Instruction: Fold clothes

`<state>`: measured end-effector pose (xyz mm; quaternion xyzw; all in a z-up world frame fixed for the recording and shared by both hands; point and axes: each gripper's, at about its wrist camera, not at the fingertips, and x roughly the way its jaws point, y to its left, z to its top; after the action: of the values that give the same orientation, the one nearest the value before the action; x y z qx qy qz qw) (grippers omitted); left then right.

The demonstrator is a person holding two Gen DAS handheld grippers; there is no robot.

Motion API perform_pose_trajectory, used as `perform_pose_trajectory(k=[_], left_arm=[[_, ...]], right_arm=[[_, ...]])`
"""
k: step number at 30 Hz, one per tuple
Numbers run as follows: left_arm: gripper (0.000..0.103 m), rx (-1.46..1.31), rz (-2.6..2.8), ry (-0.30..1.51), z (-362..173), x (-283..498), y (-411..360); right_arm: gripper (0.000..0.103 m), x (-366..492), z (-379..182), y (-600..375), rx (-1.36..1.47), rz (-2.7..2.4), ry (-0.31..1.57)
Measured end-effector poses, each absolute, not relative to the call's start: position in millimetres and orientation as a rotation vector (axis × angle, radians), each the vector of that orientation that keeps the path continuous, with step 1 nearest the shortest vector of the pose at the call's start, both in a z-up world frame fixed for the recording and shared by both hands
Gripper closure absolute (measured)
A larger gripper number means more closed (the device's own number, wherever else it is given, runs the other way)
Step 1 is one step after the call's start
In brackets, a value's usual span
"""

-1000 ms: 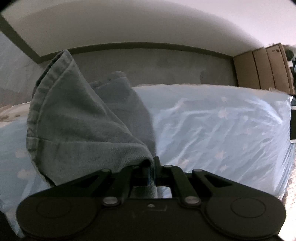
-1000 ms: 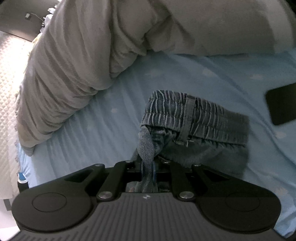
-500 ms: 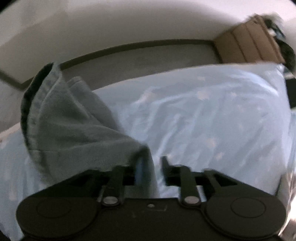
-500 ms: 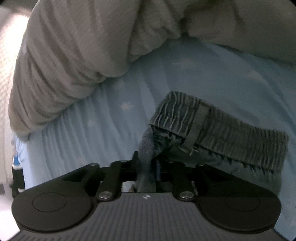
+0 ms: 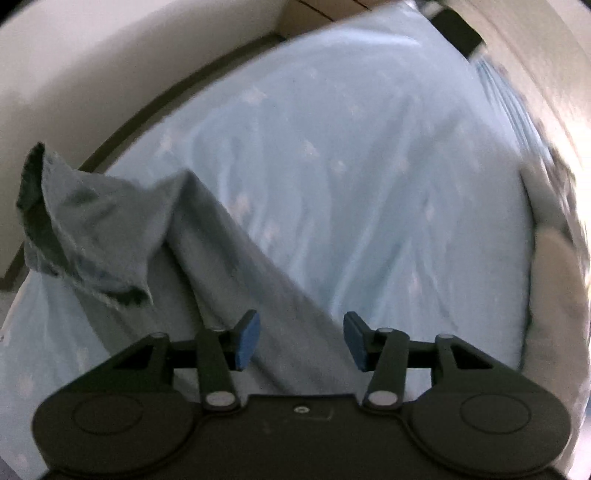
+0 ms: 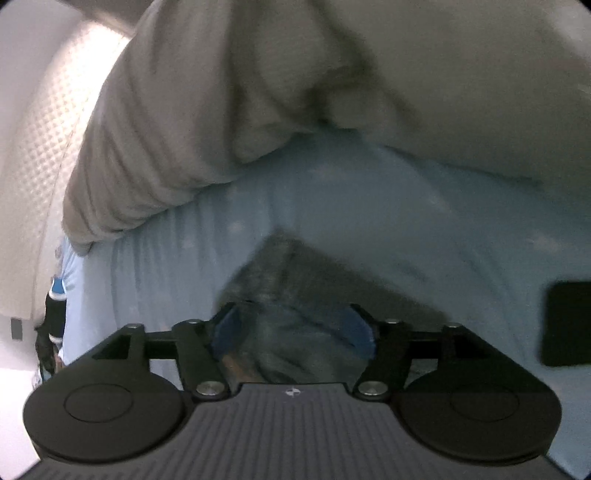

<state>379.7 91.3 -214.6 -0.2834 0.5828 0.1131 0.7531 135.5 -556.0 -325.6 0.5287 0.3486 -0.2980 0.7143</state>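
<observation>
A pair of blue denim shorts [image 5: 192, 251] lies on the light blue bed sheet [image 5: 351, 166]. In the left wrist view one leg hem stands up at the left, and the cloth runs down between my fingers. My left gripper [image 5: 301, 339] is open, its blue pads apart over the denim. In the right wrist view the shorts [image 6: 291, 291] are blurred and bunched right in front of my right gripper [image 6: 293, 332], which is open with cloth lying between the pads.
A grey duvet [image 6: 258, 103] is heaped at the far side of the bed. A black flat object [image 6: 567, 323] lies on the sheet at the right. A wall and dark skirting [image 5: 147, 107] run behind the bed; cardboard boxes [image 5: 317, 11] stand beyond.
Both grippers have opened and let go of the shorts. The denim has dropped onto the sheet. Both views have tilted and are blurred by motion.
</observation>
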Motion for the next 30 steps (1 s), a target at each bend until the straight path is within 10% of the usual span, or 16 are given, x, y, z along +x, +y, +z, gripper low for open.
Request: perform_pose_trajectory(k=[23,30], left_arm=[[0.055,-0.157,0.141,1.290,-162,264,-49],[0.054,-0.078,0.139,1.292,-161,255,-76]], right_arm=[[0.020,111,-414,-573,1.354,-0.565,0.759],[0.077,121,-388,-573,1.271,-0.539,0.761]])
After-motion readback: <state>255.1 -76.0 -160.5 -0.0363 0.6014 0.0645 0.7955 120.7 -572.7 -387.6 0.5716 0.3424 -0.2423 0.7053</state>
